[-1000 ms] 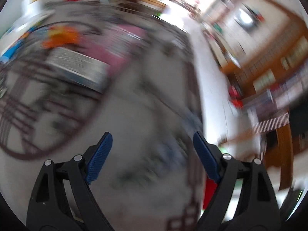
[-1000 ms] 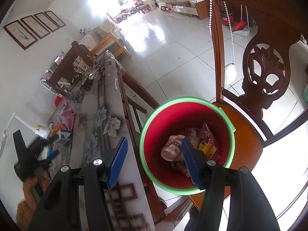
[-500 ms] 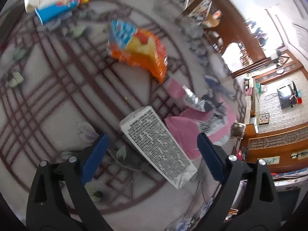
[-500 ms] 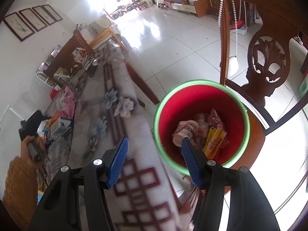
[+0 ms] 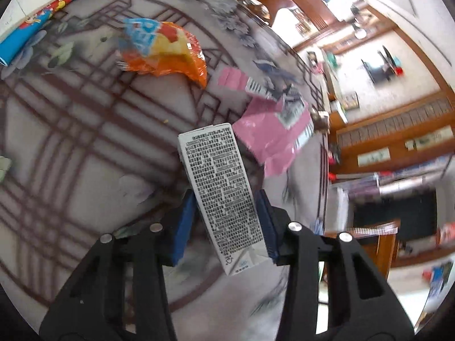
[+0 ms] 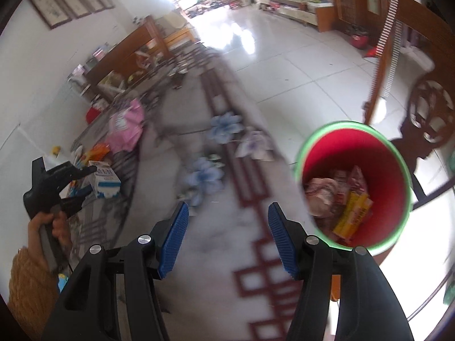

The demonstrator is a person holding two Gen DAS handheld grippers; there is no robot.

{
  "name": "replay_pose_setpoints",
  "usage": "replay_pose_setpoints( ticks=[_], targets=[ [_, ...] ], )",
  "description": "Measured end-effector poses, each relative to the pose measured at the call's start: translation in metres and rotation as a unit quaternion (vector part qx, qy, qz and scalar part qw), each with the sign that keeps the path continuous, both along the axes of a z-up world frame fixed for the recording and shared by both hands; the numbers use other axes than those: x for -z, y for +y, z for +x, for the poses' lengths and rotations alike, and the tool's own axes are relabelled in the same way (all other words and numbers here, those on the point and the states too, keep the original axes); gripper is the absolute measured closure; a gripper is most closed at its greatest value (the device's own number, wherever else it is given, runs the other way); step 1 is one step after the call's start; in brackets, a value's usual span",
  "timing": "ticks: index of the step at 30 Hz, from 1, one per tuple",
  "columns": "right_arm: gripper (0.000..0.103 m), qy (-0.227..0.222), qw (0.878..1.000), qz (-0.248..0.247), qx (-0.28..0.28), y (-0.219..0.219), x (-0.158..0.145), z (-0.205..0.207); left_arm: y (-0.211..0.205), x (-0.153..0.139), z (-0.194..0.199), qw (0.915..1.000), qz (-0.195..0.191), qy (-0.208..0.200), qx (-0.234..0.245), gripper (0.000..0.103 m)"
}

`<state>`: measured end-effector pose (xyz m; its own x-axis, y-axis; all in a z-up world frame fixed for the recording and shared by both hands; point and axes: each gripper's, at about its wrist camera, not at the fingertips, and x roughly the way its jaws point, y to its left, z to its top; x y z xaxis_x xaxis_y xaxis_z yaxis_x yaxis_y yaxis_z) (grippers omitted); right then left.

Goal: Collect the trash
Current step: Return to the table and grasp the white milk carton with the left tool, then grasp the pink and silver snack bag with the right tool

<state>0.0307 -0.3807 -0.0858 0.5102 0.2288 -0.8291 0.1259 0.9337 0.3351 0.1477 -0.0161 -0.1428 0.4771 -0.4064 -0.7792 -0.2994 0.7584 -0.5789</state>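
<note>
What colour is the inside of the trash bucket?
Red inside, with a green rim; the bucket shows best in the right wrist view.

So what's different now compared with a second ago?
The left tongs swung over the table, and their jaws have just been closing around the white carton. The right tongs slid from above the red bin over the table, open and empty. The wrappers stayed put.

Dense black small print on white carton (image 5: 224,193), characters too small to read, no other legible text
</note>
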Motion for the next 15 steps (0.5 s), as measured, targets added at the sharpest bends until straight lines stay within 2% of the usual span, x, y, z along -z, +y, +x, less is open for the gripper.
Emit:
replay_pose_setpoints(
  ticks=[2, 6, 8, 12, 15],
  targets=[
    [0.046, 0.0, 1.0, -0.001, -0.018, 0.017, 0.002, 0.008, 0.008, -0.002, -0.015, 0.9996, 0.014, -0.001, 0.026, 0.061],
    [0.046, 0.003, 0.998, 0.002, -0.065, 0.061, 0.009, 0.032, 0.026, -0.011, -0.054, 0.9942, 0.072, -0.003, 0.08, 0.061],
    [0.046, 0.0, 0.997, 0.003, -0.083, 0.08, 0.01, 0.046, 0.038, -0.014, -0.071, 0.9919, 0.09, -0.002, 0.09, 0.061],
    [0.046, -0.023, 0.993, 0.003, -0.113, 0.118, 0.006, 0.083, 0.056, -0.011, -0.088, 0.9907, 0.101, 0.007, 0.092, 0.061],
    [0.046, -0.046, 0.993, 0.013, -0.111, 0.139, 0.0, 0.117, 0.065, -0.005, -0.1, 0.9921, 0.095, 0.012, 0.081, 0.061]
  ],
)
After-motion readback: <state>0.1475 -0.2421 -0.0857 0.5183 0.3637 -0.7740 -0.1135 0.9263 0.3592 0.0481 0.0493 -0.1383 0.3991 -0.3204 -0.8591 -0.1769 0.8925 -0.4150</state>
